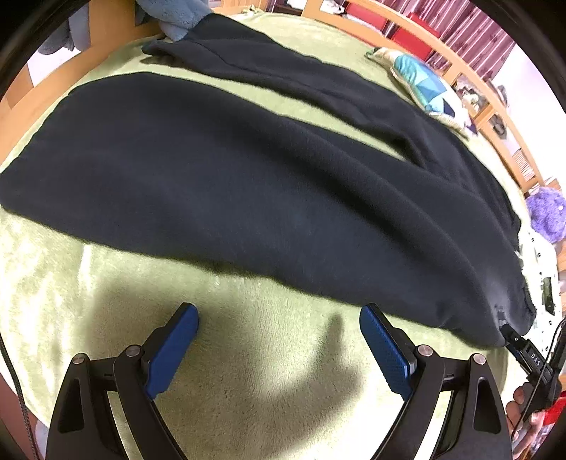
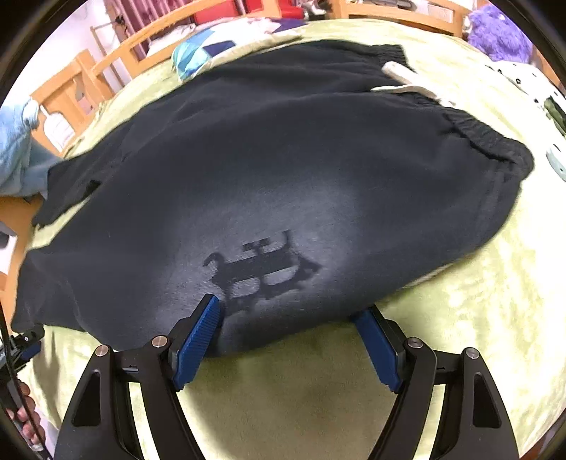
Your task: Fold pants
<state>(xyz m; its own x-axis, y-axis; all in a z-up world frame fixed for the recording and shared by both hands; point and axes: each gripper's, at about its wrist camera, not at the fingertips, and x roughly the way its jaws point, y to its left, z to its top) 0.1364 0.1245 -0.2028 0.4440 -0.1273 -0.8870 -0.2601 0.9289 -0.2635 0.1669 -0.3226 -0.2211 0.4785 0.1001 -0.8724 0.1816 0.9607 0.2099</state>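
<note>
In the left wrist view, the left gripper (image 1: pixel 279 318) hangs over the green blanket (image 1: pixel 53 283) with its two blue pads (image 1: pixel 173 346) spread wide. Nothing is between them; only bare blanket lies there. Just beyond the fingertips is the near edge of the black pants (image 1: pixel 212 177). The pants lie flat across the blanket, one leg close to the gripper and the other leg farther back, with a strip of green between the two legs. At the far left a blue fleece (image 1: pixel 177 17) touches the end of the far leg. Behind the pants, to the right, is a pillow (image 1: pixel 424 85) with blue and white patches, next to the wooden bed frame (image 1: pixel 406 42). At the right edge a purple plush toy (image 1: pixel 546 212) is seen, and low in the right corner the right gripper (image 1: pixel 513 339) points at the waist end of the pants, a hand (image 1: pixel 520 414) holding it.

In the right wrist view, the right gripper (image 2: pixel 288 311) also stands wide open. Its left pad (image 2: pixel 198 343) is over the black cloth and the other reaches the hem, so the near edge of the pants (image 2: pixel 283 159) lies between the fingers, but the pads do not press it. The gripper's shadow falls on the cloth ahead of it. The elastic waistband (image 2: pixel 495 141) is at the right, and a white drawstring (image 2: pixel 406 78) lies across it. No container can be seen in either view.
</note>
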